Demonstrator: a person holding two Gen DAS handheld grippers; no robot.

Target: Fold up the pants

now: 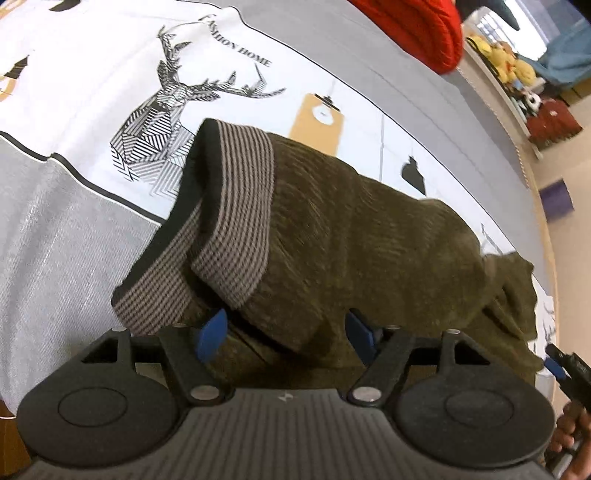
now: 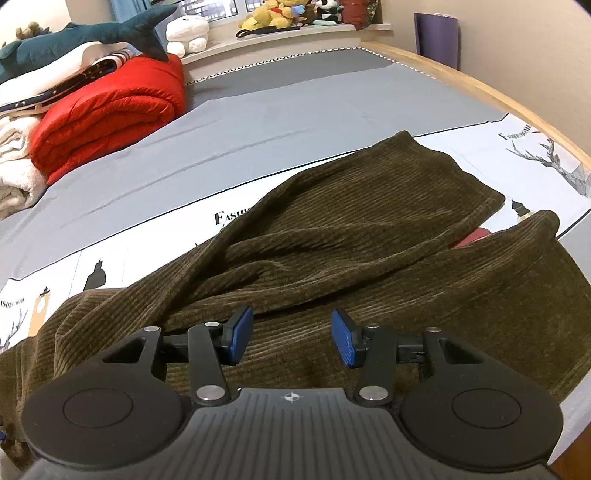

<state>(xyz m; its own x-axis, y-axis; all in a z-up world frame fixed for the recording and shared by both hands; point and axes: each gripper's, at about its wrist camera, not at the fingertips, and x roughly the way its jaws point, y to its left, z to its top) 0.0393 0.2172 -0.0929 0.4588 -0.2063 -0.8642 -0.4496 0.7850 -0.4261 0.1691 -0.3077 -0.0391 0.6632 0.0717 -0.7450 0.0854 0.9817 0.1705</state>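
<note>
Olive-brown corduroy pants [image 1: 351,236] lie on the bed, their grey-striped waistband [image 1: 229,206] folded over toward me in the left wrist view. My left gripper [image 1: 286,332] is open, its blue pads on either side of a fold of the pants near the waistband. In the right wrist view the two legs [image 2: 369,236] stretch away to the right, one partly over the other. My right gripper [image 2: 293,338] is open just above the lower leg fabric, holding nothing. It also shows at the right edge of the left wrist view [image 1: 565,365].
The bed has a grey and white sheet [image 2: 295,110] with deer prints [image 1: 166,122]. A red folded quilt [image 2: 110,107], white blankets and a shark plush [image 2: 92,33] lie at the head. Stuffed toys [image 2: 280,14] sit on a window ledge. The wooden bed edge [image 2: 517,103] runs at right.
</note>
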